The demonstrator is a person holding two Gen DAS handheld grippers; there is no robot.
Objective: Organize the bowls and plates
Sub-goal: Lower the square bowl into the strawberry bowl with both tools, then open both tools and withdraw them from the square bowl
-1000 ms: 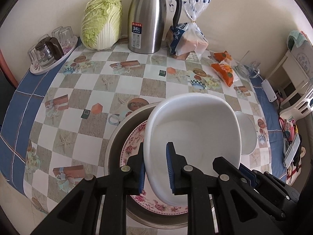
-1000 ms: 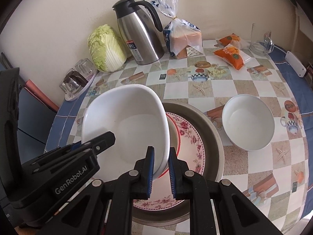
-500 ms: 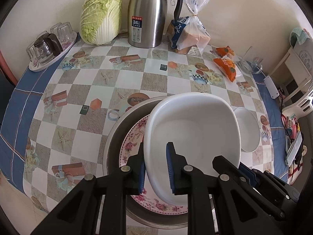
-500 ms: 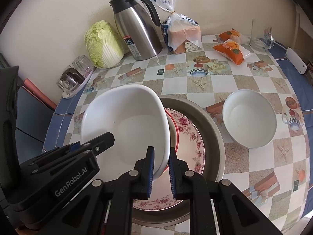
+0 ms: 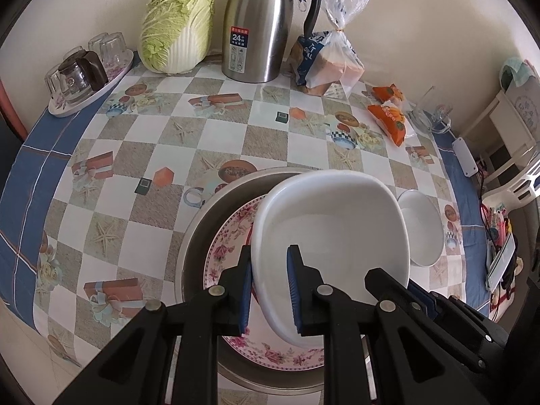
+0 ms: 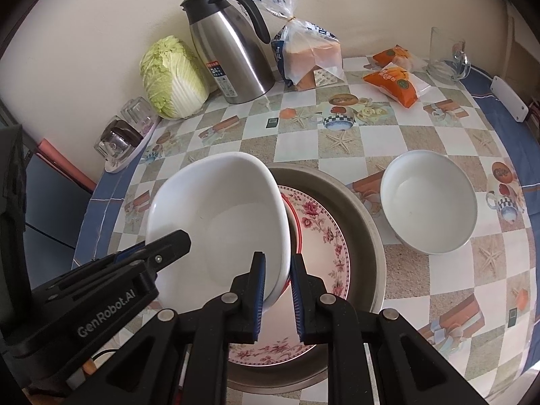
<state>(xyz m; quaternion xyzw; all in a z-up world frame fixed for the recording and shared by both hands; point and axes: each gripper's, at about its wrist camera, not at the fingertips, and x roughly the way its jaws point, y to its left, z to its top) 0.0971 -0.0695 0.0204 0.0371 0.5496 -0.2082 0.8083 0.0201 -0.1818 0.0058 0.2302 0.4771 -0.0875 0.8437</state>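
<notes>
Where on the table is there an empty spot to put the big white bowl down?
Bare tablecloth lies between the glass tray, the cabbage and the metal basin. A smaller patch lies in front of the small white bowl. It is crowded along the wall: thermos, bread bag, orange snack packs. Both grippers hold the big white bowl.

The left gripper [image 5: 269, 290] pinches the white bowl's [image 5: 332, 233] rim (tilted) above the floral plate [image 5: 229, 246].

Floral plate [image 5: 229, 249] half under white bowl [image 5: 334, 222]
</notes>
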